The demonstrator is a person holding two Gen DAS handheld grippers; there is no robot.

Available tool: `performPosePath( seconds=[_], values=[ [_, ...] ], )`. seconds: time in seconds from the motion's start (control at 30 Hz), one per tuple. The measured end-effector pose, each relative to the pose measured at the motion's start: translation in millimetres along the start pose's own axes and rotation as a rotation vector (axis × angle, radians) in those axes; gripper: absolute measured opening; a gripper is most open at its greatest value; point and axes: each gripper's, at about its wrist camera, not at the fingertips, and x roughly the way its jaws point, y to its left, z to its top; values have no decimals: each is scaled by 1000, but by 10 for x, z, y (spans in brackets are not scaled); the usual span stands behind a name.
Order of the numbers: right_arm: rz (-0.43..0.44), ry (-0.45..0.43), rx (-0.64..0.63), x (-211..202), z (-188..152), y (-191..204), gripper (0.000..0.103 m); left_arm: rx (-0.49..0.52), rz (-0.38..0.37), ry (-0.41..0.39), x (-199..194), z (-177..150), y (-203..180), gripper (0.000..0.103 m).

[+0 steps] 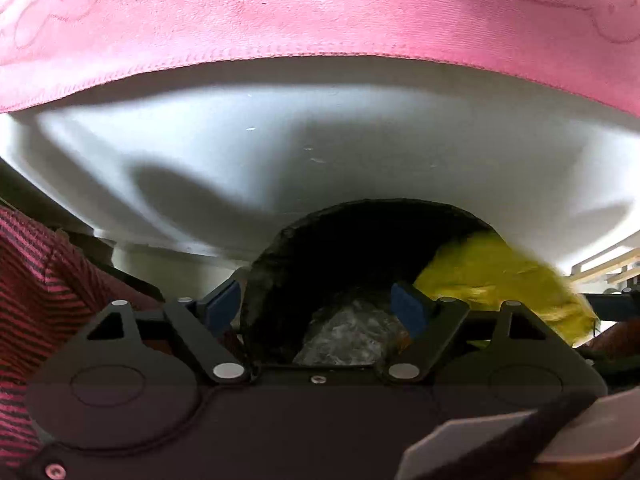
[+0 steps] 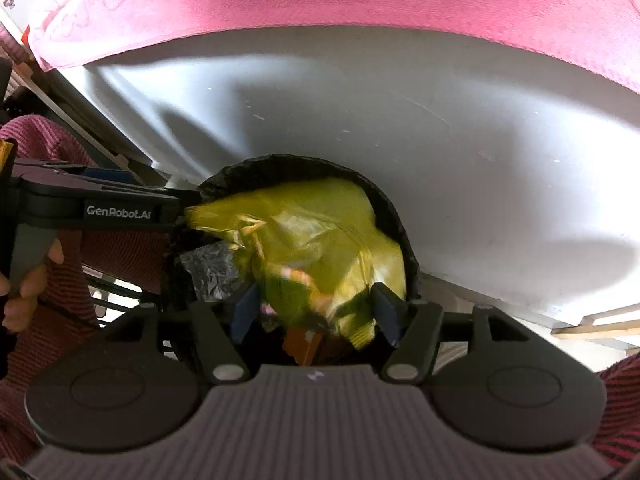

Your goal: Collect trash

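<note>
A round bin lined with a black bag (image 1: 360, 216) stands below the edge of a white table. My left gripper (image 1: 316, 306) hangs open over it; its left pad is just outside the bin's rim and its right pad is inside. Crumpled silver foil (image 1: 352, 336) lies in the bin beneath it. A yellow-green wrapper (image 2: 320, 240) fills the bin (image 2: 396, 220) in the right wrist view. Its lower part is blurred between the open jaws of my right gripper (image 2: 316, 312), and neither pad clearly presses on it. The left gripper's body (image 2: 120, 208) reaches the bin's left rim.
A pink towel (image 1: 320, 12) hangs over the white table (image 1: 320, 140) above the bin. A person's red and black striped sleeve (image 1: 32, 280) is at the left, and a hand (image 2: 24, 280) holds the left gripper's handle. Pale wooden slats (image 1: 608, 264) show at the right.
</note>
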Motion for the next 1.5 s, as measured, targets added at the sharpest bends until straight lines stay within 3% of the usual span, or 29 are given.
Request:
performPosePath(
  seconds=[0.6,0.9,1.5],
  values=[
    [-6,-28,19,-91,-13,-26,78,17,-46,-43,-173,-5,1,82],
    [-6,-63,2,-224,-29,-59,81,42,-121,-70,-278,-1,-46,82],
    [-21,-77,-72,-262,-67,18,89,58,-148,-54,-236,-80,-119,82]
  ],
)
